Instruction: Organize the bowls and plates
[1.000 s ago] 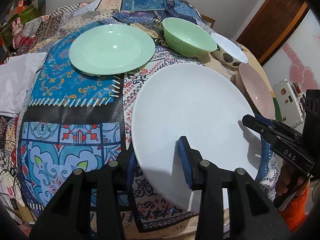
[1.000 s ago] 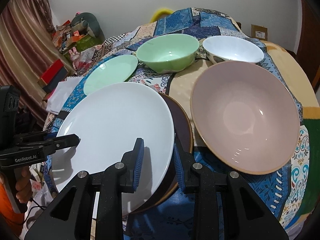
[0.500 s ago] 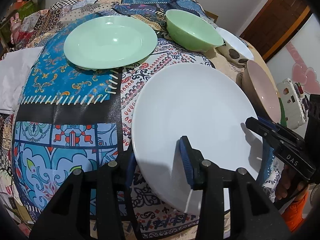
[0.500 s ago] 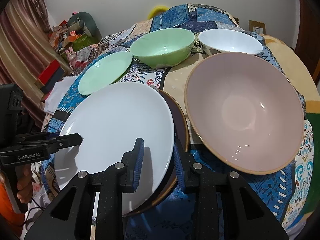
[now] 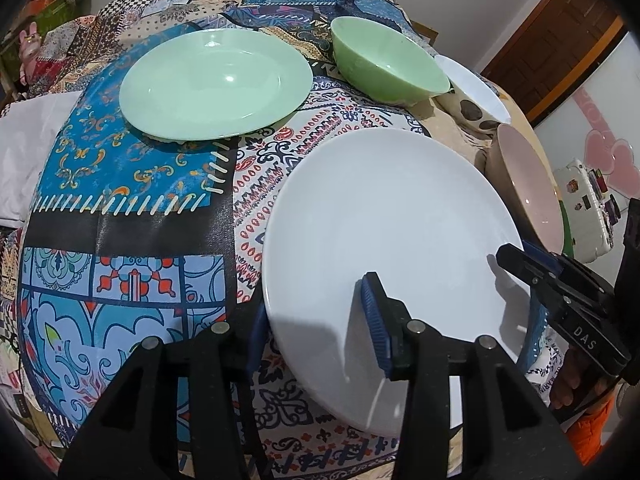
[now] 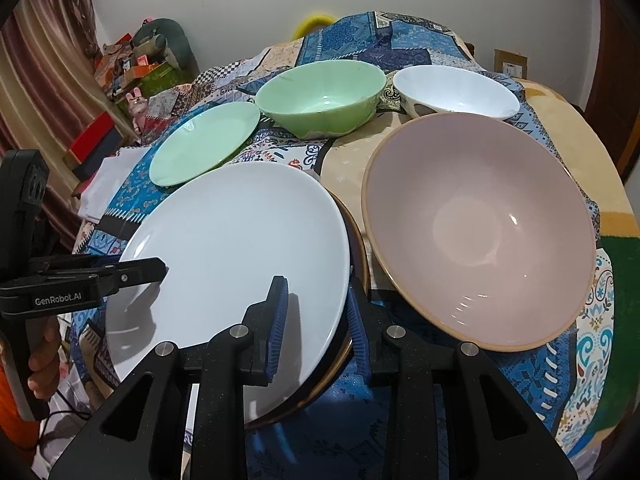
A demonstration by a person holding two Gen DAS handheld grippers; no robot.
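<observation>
A big white plate (image 5: 392,220) (image 6: 232,240) lies on a brown plate (image 6: 358,252), which shows only in the right wrist view. My left gripper (image 5: 314,304) (image 6: 156,270) straddles the white plate's near rim with one pad above and one below. Its jaws are opening and the pads stand clear of the plate. At the opposite rim my right gripper (image 6: 316,292) (image 5: 520,284) is shut on the white plate, with the brown rim also between its pads. Behind are a green plate (image 5: 216,84), a green bowl (image 5: 392,68), a white bowl (image 5: 472,88) and a large pink bowl (image 6: 480,224).
Everything rests on a patchwork cloth (image 5: 120,208) over a rounded surface. A folded white cloth (image 5: 28,152) lies at its left edge. A white case (image 5: 588,208) sits beyond the pink bowl. Clutter and a curtain fill the room's left side (image 6: 120,64).
The left gripper's jaws have spread a little around the white plate's rim. The right gripper keeps its hold and its place.
</observation>
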